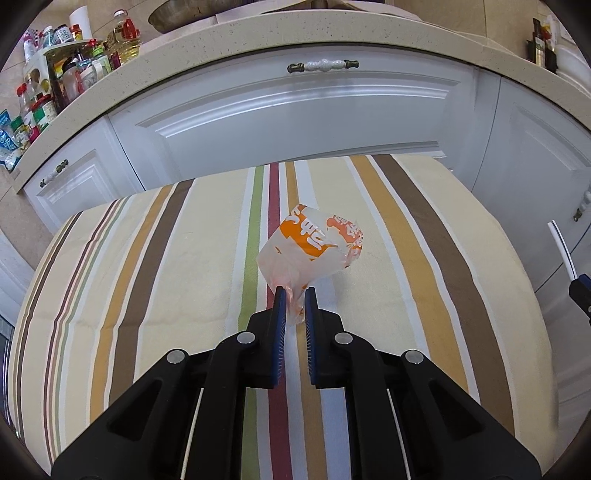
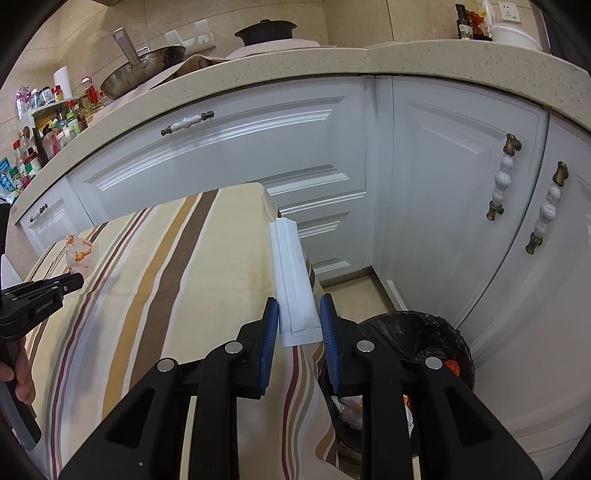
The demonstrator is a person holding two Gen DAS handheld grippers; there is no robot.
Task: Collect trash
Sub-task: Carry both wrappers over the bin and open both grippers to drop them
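Observation:
An orange-and-white plastic wrapper (image 1: 314,243) hangs above the striped tablecloth (image 1: 177,258). My left gripper (image 1: 294,293) is shut on its twisted lower end. It also shows in the right wrist view (image 2: 79,251), held by the left gripper (image 2: 75,280). My right gripper (image 2: 297,308) is shut on a long folded white paper bag (image 2: 291,273) and holds it over the table's right edge. A bin with a black liner (image 2: 417,332) stands on the floor just right of the right gripper, with trash inside.
White cabinet doors (image 1: 295,110) with ceramic handles run under a speckled counter (image 1: 258,33). Bottles and jars (image 1: 44,92) crowd the counter's left end. A pan (image 2: 147,62) and a pot sit on the counter.

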